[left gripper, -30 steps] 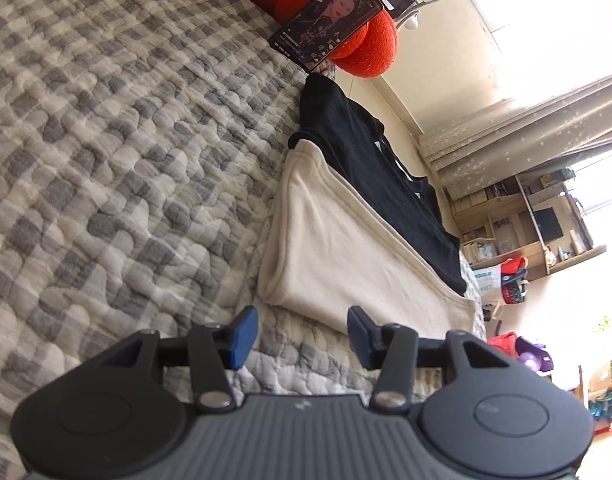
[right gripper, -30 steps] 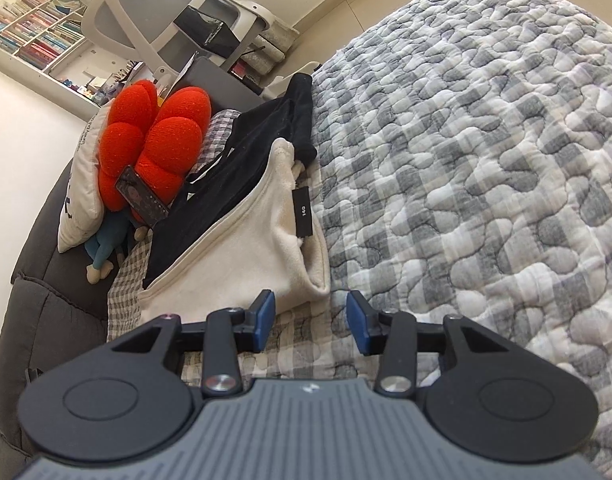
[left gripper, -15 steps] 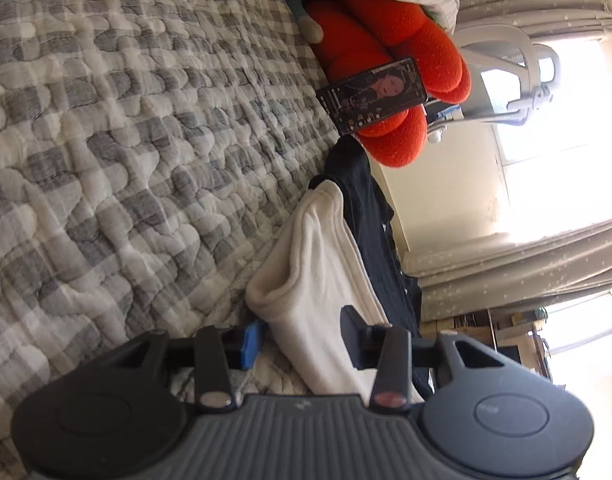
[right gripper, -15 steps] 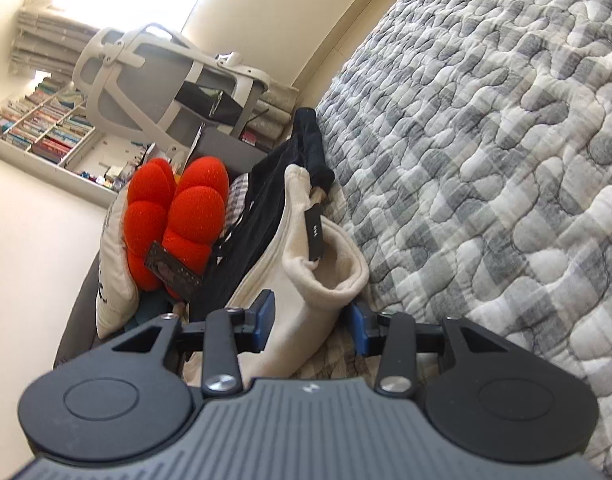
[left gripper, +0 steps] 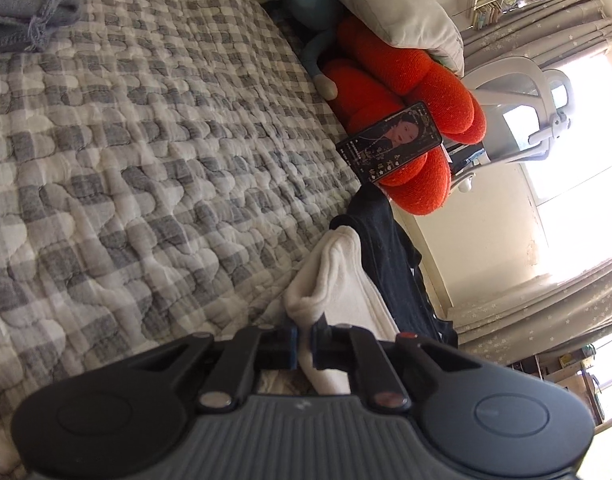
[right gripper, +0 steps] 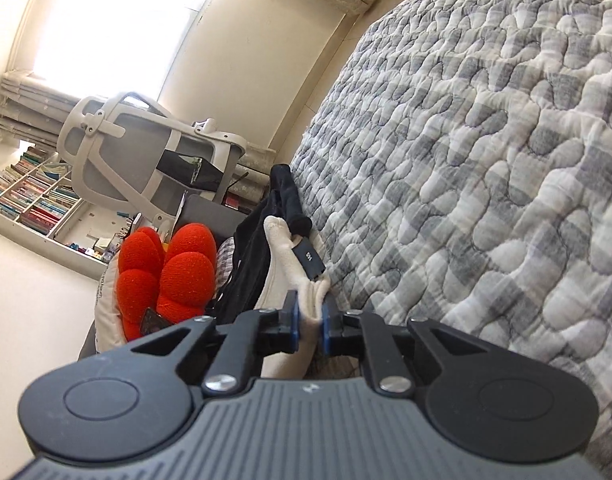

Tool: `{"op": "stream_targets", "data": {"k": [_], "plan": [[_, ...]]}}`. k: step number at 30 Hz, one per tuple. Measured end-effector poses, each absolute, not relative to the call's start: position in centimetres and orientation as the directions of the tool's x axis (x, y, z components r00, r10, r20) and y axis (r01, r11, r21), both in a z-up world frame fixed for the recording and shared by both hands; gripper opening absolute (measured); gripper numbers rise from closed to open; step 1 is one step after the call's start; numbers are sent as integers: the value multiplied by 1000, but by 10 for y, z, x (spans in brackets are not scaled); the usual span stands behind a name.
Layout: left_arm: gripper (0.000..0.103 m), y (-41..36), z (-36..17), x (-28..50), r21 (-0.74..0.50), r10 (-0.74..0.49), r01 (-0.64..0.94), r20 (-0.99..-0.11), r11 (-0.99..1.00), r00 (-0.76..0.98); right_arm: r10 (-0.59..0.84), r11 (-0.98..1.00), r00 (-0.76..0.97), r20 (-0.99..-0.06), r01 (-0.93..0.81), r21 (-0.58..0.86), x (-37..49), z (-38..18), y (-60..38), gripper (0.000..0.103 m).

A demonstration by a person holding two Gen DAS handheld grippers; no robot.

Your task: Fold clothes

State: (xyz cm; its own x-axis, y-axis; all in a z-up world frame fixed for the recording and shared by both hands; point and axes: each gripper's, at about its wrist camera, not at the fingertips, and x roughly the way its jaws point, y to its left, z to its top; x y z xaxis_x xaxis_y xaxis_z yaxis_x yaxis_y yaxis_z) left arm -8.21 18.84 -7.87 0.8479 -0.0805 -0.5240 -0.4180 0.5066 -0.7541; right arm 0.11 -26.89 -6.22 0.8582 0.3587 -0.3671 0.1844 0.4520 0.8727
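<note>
Both your hand-held grippers, left (left gripper: 304,342) and right (right gripper: 308,330), are clenched on corners of the cream garment (left gripper: 326,280), whose length runs straight ahead along the bed (left gripper: 146,160) edge beside the black garment (left gripper: 390,256).

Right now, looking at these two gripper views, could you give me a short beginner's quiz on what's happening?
1. True or false: the left gripper is shut on the cream fleece garment.
2. What does the right gripper pinch? A) black garment B) cream fleece garment C) red plush cushion
3. Fill in: the clothes lie on a grey-and-white checked ____.

Key: 1 true; 2 B; 3 quilt.
</note>
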Motion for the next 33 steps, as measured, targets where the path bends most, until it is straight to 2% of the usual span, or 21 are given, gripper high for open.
{"op": "stream_targets", "data": {"k": [7, 18, 24, 29, 31, 32, 33], "plan": [[6, 188, -64, -100, -740, -95, -423, -544, 522, 834, 379, 450, 848, -369, 180, 875, -17, -43, -273, 12], [6, 190, -58, -149, -722, -155, -425, -586, 546, 795, 423, 413, 796, -433, 256, 874, -70, -47, -291, 12], [6, 188, -71, -151, -670, -197, -430, -649, 605, 735, 440, 445, 753, -488, 289, 848, -78, -60, -297, 13], [12, 182, -58, -141, -591, -207, -339, -666, 732, 716, 436, 560, 729, -527, 239, 793, -77, -55, -289, 22], [23, 181, -49, -137, -544, -191, -300, -670, 784, 717, 397, 639, 743, -538, 197, 744, -77, -41, -286, 34], [25, 181, -45, -136, -519, -172, -289, -670, 804, 722, 379, 672, 752, -540, 177, 719, -76, -35, -284, 44], [29, 182, -42, -134, -497, -155, -280, -667, 821, 729, 368, 697, 759, -538, 158, 699, -74, -31, -282, 44]]}}
